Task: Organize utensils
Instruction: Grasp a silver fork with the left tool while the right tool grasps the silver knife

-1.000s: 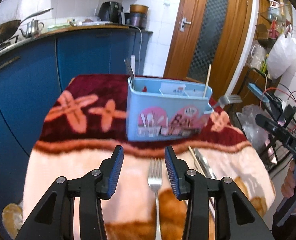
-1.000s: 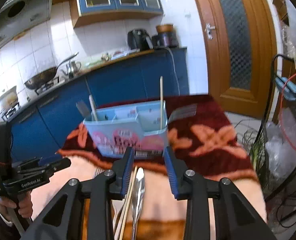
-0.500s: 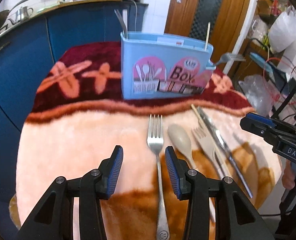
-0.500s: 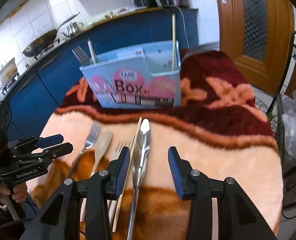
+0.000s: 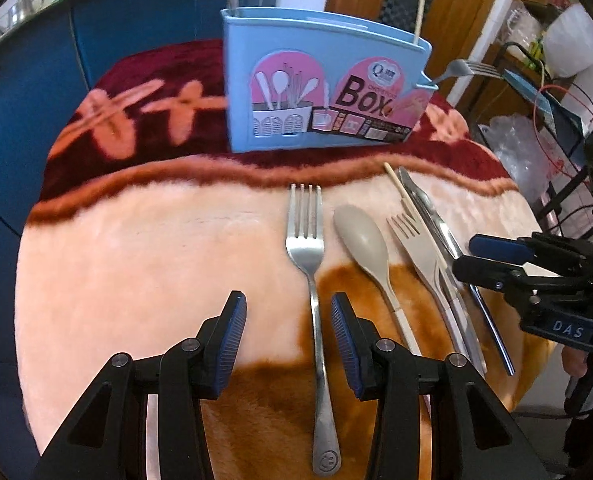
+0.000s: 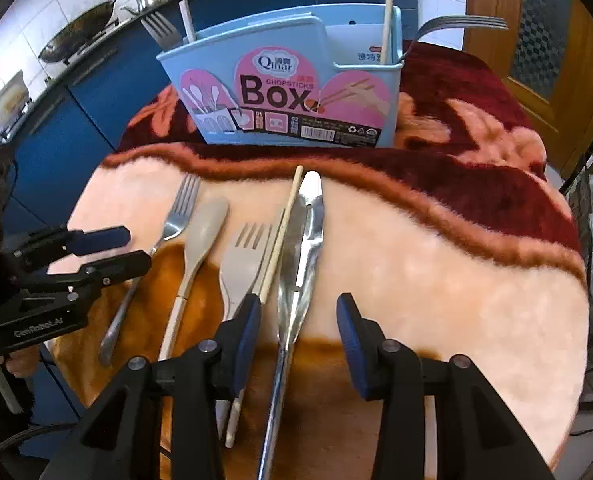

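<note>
A light-blue utensil holder (image 6: 296,92) stands on the dark red far part of a blanket-covered table (image 6: 436,272). Its label reads "Qinar", "CHOPSTICKS" and "Box"; forks and a chopstick stick up from it. On the peach near part lie, from the left edge inward, a steel fork (image 5: 308,248), a beige spoon (image 5: 362,240), a beige fork (image 5: 414,246), 1 chopstick (image 6: 282,232) and steel tongs (image 6: 302,240). The left gripper (image 5: 288,340), marked "GenRobot.AI", is spread around the steel fork's handle, not touching. The right gripper (image 6: 298,332), marked "DAS", is spread over the tongs, pads clear.
</note>
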`<state>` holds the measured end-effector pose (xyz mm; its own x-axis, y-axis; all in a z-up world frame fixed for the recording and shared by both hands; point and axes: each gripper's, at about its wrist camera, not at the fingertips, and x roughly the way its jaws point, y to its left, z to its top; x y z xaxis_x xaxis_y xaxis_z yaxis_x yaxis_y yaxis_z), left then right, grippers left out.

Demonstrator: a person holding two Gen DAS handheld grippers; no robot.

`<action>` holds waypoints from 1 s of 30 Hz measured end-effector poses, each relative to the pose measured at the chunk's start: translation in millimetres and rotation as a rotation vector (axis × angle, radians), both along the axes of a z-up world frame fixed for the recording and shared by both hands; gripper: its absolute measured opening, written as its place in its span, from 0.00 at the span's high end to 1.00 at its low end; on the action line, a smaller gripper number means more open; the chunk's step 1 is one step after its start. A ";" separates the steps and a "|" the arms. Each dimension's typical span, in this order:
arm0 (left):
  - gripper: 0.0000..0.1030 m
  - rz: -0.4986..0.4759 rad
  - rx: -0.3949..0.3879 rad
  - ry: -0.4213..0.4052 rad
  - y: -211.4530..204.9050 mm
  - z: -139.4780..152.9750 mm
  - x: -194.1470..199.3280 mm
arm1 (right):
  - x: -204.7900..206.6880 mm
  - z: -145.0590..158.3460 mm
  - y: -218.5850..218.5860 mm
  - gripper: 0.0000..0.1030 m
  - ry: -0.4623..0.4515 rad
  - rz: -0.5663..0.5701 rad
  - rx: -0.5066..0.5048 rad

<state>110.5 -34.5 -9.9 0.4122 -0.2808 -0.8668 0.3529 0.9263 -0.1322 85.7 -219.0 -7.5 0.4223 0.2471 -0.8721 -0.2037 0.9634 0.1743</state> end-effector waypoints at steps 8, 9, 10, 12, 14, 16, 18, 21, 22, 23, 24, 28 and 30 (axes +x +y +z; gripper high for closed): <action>0.84 -0.070 0.003 0.062 -10.3 -0.4 9.9 | 7.1 -1.5 -2.2 0.66 0.025 0.031 -0.028; 0.86 -0.078 -0.005 0.087 -11.7 -2.4 11.6 | 8.2 -1.6 -2.9 0.67 0.034 0.034 -0.025; 0.88 -0.084 -0.007 0.104 -13.1 -4.6 12.3 | 8.5 -1.7 -3.1 0.67 0.038 0.037 -0.025; 0.88 -0.093 -0.002 0.126 -16.0 -8.4 13.2 | 10.6 -2.7 -1.9 0.67 0.049 0.045 -0.038; 0.88 -0.093 0.004 0.132 -18.1 -8.7 14.7 | 13.7 -5.0 0.0 0.67 0.060 0.050 -0.047; 0.88 -0.085 0.002 0.149 -19.9 -9.8 17.9 | 18.1 -6.2 2.6 0.67 0.071 0.054 -0.054; 0.88 -0.090 0.006 0.161 -23.0 -10.5 21.9 | 21.8 -6.4 4.8 0.66 0.081 0.054 -0.058; 0.88 -0.101 0.000 0.179 -24.4 -11.3 26.7 | 25.5 -7.5 8.2 0.66 0.087 0.061 -0.070; 0.88 -0.102 -0.006 0.185 -23.7 -11.7 27.9 | 26.8 -7.4 8.8 0.66 0.091 0.063 -0.073; 0.89 -0.103 -0.012 0.188 -23.2 -12.2 28.8 | 27.5 -7.6 9.2 0.66 0.092 0.063 -0.074; 0.89 -0.104 -0.015 0.190 -22.8 -12.2 28.9 | 28.3 -7.4 9.4 0.65 0.092 0.063 -0.074; 0.95 -0.087 -0.042 0.170 -17.5 -12.2 27.7 | 29.0 -8.0 6.2 0.77 0.062 0.020 -0.056; 0.95 -0.075 -0.072 0.138 -13.6 -12.3 23.4 | 28.3 -8.5 1.1 0.78 0.044 -0.005 -0.015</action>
<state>133.9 -48.1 -22.2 0.2660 -0.3700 -0.8901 0.3945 0.8843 -0.2497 114.0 -217.8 -16.0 0.3843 0.2321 -0.8935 -0.1918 0.9668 0.1686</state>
